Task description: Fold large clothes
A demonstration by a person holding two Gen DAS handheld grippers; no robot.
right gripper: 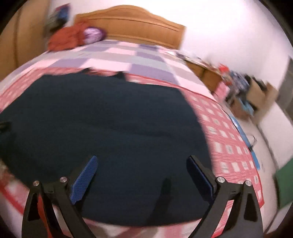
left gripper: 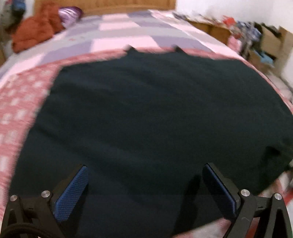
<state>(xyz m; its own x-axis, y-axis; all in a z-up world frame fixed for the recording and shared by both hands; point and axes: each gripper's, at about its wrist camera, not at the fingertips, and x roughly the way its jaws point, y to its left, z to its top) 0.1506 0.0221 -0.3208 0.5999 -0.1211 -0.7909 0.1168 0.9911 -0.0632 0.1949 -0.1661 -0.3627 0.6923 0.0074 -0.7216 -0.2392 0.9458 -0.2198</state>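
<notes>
bed [left gripper: 128, 34] quilt lies under a dark garment [left gripper: 146, 109], both grippers, left [left gripper: 144, 194] and right [right gripper: 142, 179], agape and empty at 6 o'clock; a shallow pinch risks snagging quilt too.

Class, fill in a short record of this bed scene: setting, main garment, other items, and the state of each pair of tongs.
setting: bed with pink checked cover, wooden headboard
main garment: dark garment spread flat on the cover
other items: orange-red clothes and a purple item near the headboard; cardboard boxes beside the bed
left tongs: open, holding nothing
right tongs: open, holding nothing
</notes>
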